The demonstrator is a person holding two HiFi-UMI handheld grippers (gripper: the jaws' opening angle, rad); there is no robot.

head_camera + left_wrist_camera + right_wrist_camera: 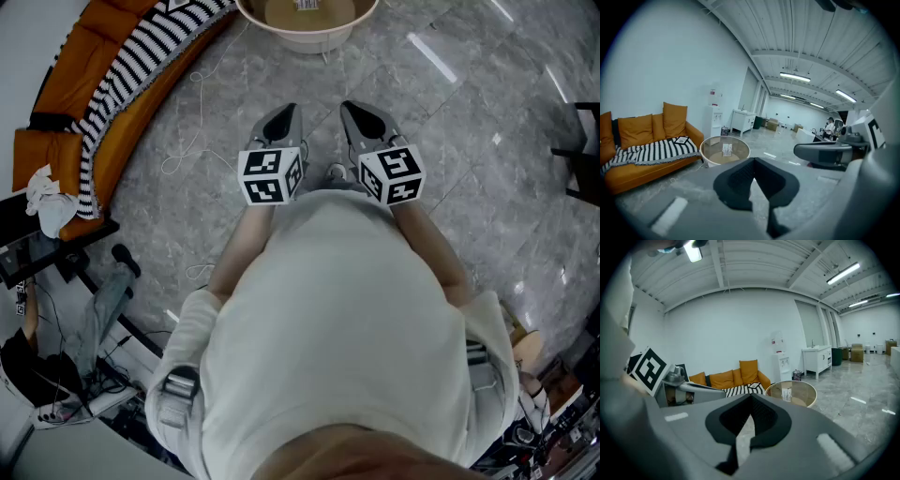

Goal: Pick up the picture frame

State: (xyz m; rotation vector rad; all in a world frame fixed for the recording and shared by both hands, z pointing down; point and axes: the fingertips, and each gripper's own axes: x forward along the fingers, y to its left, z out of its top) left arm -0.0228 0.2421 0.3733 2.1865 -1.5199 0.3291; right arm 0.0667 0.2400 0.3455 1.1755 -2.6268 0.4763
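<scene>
A person in a white shirt holds both grippers side by side at chest height, aimed level across the room. My left gripper (281,120) (753,160) is shut with nothing between its jaws. My right gripper (362,114) (751,398) is also shut and empty. Ahead stands a round glass-topped table (281,36) (708,149) (811,391) with a small upright white card or frame (726,150) (786,393) on it. A dark-framed flat picture (681,139) (753,386) lies on the striped blanket (141,56) of the orange sofa (642,168). Both are well beyond the grippers' reach.
The floor is grey marble tile with a thin white cable (192,141) looped on it. A white cabinet (743,119) and a water dispenser (779,361) stand against the far wall. A dark chair (581,155) is at the right; gear and cables (66,319) crowd the lower left.
</scene>
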